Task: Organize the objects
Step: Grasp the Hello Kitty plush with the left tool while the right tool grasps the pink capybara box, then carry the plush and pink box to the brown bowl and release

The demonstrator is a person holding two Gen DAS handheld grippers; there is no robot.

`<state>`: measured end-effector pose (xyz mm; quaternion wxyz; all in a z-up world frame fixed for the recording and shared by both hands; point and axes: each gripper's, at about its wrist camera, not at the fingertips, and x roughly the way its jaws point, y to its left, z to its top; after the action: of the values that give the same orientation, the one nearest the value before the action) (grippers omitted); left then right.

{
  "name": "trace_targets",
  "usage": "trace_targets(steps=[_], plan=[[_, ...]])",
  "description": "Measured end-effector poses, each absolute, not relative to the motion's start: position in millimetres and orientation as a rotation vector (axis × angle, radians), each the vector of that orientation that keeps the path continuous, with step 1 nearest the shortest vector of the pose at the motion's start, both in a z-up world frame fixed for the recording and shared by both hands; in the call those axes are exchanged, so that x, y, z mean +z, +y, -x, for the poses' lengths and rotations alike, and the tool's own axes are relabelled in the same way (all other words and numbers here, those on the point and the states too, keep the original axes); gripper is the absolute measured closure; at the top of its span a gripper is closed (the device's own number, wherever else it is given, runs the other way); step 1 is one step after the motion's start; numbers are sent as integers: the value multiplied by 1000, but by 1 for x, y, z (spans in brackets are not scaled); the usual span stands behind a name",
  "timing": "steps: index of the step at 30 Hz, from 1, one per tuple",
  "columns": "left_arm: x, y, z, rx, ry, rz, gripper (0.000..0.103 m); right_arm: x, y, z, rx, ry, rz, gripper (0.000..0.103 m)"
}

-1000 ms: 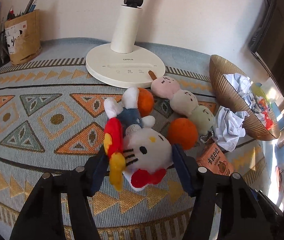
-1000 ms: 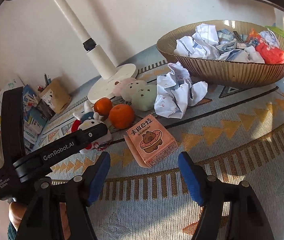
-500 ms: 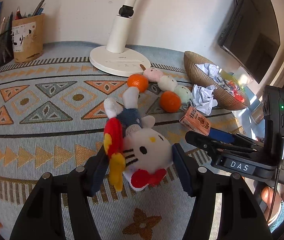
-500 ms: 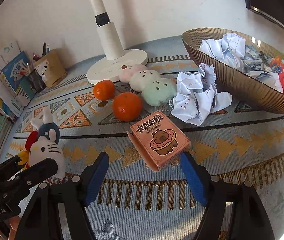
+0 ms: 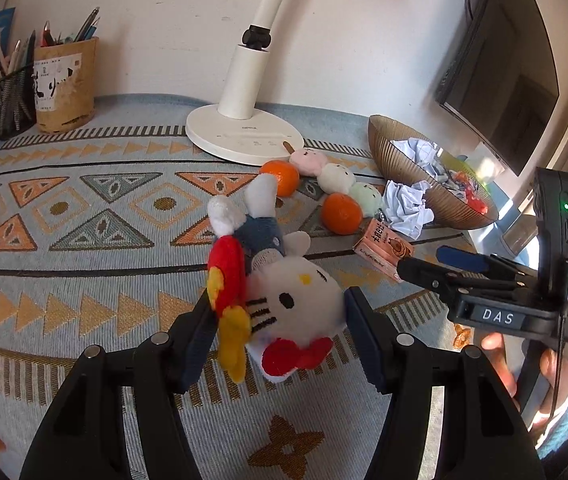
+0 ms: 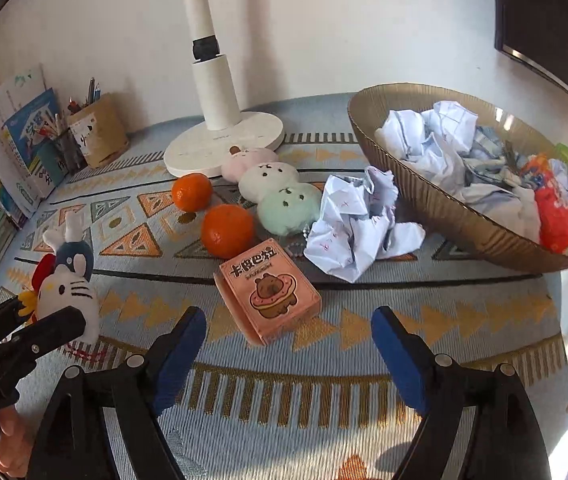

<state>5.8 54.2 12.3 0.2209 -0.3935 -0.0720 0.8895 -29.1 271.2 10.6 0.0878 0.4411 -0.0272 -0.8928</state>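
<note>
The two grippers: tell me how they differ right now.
The left gripper is shut on the cat plush; the right gripper holds nothing, its jaws opening. The left grips its load above the cloth; the right hangs just short of the pink box. Both have blue pads and point downward.

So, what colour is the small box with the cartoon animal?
The small box is pink; the right wrist view shows it best.
</note>
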Motion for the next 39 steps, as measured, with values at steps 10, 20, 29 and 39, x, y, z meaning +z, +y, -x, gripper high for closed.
trace_targets(steps=[10, 20, 29, 39], plan=[[12, 53, -6, 2451, -215, 1093, 43, 5, 240, 14, -2658, 55, -1264, 28], [13, 58, -9, 2455, -174, 1087, 43, -1, 230, 28, -2647, 143, -1278, 63], [15, 73, -14, 2469, -67, 1092, 43, 11, 249, -59, -2484, 47, -1293, 63], [124, 168, 4, 2341, 23, 815, 43, 156, 398, -54, -3038, -344, -854, 63]])
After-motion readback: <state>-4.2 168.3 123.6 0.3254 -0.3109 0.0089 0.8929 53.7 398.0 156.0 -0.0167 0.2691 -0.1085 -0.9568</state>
